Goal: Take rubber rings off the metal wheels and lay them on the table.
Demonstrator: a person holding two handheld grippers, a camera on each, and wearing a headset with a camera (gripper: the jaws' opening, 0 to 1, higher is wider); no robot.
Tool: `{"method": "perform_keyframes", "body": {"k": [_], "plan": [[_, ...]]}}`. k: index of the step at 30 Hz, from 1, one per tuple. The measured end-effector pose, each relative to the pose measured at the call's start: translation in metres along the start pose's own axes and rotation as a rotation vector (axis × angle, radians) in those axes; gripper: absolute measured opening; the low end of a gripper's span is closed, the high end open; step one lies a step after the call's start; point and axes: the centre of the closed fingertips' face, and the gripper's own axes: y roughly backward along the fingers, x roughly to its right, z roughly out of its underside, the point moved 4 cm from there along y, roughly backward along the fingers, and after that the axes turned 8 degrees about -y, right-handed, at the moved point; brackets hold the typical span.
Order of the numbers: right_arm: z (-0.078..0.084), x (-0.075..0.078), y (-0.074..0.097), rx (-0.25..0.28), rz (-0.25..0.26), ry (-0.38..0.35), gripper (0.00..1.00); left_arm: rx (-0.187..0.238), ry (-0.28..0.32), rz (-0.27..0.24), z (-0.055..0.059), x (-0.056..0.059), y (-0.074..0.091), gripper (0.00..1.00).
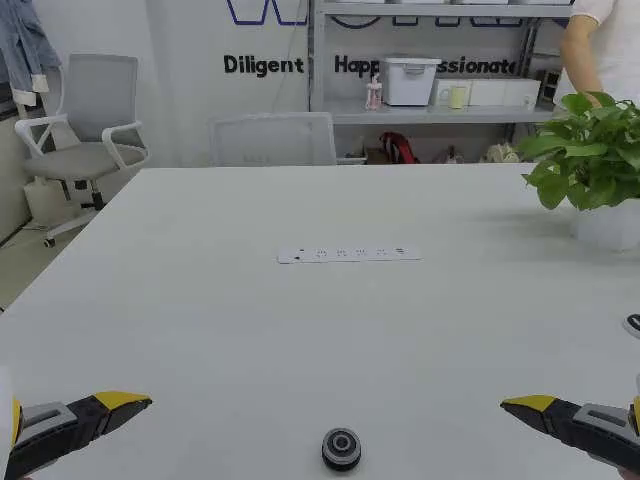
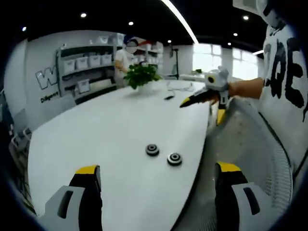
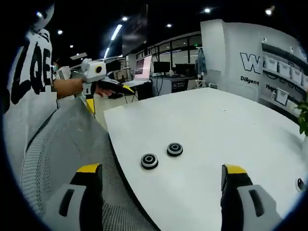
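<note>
The left gripper (image 1: 122, 403), black and grey with yellow-tipped jaws, lies low in the head view's lower left corner. The matching right gripper (image 1: 522, 404) is at lower right. Their tips point inward, and both have jaws spread wide.

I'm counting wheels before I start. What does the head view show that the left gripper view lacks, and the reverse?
Head view adds: a power strip lying mid-table.
Left gripper view adds: two wheels close together rather than one, ceiling lights and the person's printed shirt.
Shared: the white table, a wheel, the plant, the shelves and the right claw.
</note>
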Motion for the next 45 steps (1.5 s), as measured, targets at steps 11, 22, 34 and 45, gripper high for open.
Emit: {"method": "perform_keyframes", "body": {"k": [11,22,34,45], "plan": [[-0.003,-0.002,0.009,-0.004,0.071,-0.015,0.98,0.005,-0.009,0.051,0.009,-0.009,0.007,1.0],[0.004,-0.008,0.009,0.03,0.004,-0.039,0.97,-0.018,0.0,0.003,0.004,-0.002,-0.001,1.0],[0.02,0.0,0.008,0.011,-0.108,-0.019,0.96,-0.011,0.036,-0.096,-0.005,0.0,-0.005,1.0],[0.001,-0.006,0.0,0.026,-0.095,-0.012,0.96,-0.017,0.025,-0.048,-0.001,-0.003,-0.005,1.0]]}}
